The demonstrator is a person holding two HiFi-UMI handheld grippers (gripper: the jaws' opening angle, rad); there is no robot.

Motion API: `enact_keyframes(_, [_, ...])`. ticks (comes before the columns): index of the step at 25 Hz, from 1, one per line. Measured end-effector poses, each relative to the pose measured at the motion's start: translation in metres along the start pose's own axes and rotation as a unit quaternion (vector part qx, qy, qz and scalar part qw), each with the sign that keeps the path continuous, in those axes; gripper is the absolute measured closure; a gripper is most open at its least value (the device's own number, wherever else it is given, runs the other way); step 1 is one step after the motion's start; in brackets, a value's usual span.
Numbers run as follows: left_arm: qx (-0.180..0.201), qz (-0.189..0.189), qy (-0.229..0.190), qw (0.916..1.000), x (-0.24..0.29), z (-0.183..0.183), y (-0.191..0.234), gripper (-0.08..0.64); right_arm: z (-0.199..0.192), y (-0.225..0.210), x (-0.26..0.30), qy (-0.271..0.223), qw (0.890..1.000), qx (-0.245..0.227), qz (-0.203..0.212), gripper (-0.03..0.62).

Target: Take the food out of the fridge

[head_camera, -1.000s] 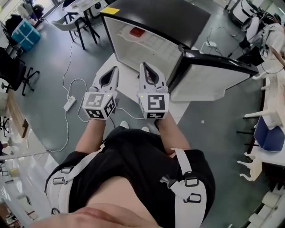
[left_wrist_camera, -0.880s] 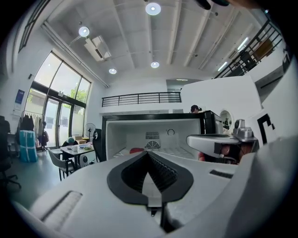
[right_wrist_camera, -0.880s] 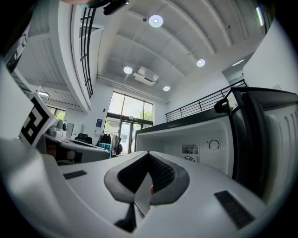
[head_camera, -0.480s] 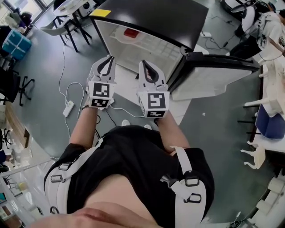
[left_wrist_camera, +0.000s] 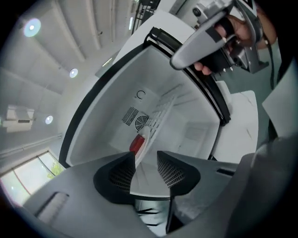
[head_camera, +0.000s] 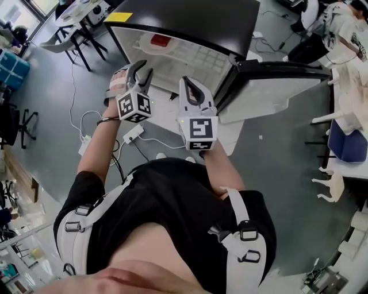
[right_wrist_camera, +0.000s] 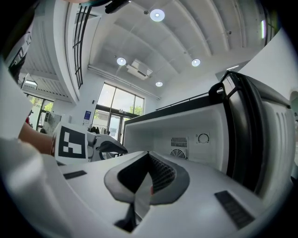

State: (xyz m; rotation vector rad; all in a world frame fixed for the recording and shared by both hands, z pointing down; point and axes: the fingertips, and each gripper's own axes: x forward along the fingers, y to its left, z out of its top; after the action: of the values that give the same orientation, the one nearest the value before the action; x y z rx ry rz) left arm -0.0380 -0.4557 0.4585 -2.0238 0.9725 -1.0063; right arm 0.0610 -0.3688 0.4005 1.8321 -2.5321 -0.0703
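left claw (left_wrist_camera: 145, 158), just opened and empty, faces red food (left_wrist_camera: 136, 145) in fridge (left_wrist_camera: 191, 135); right claw (right_wrist_camera: 148, 155) closed.

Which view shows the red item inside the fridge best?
The head view: the red item lies unobstructed on the fridge shelf. The left gripper view shows it tilted, its lower end hidden; the right gripper view doesn't show it.

An open lab hall: bare grey floor (head_camera: 46, 115), power strip (head_camera: 133, 134), work table (head_camera: 85, 8), tall windows (right_wrist_camera: 117, 111), high ceiling lights (right_wrist_camera: 157, 15).
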Motion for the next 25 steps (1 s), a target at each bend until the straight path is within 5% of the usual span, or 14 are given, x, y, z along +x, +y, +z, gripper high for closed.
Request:
enact_keyframes(20, [0.143, -0.045, 0.051, 0.9874, 0.079, -0.018, -0.003, 0.394, -0.011, -0.022, -0.022, 0.023, 0.998, -0.038, -0.051, 0.584])
enact_keyframes(25, [0.173, -0.029, 0.054, 0.983, 0.077, -0.014, 0.008, 0.522, -0.017, -0.025, -0.023, 0.031, 0.997, -0.038, -0.051, 0.585])
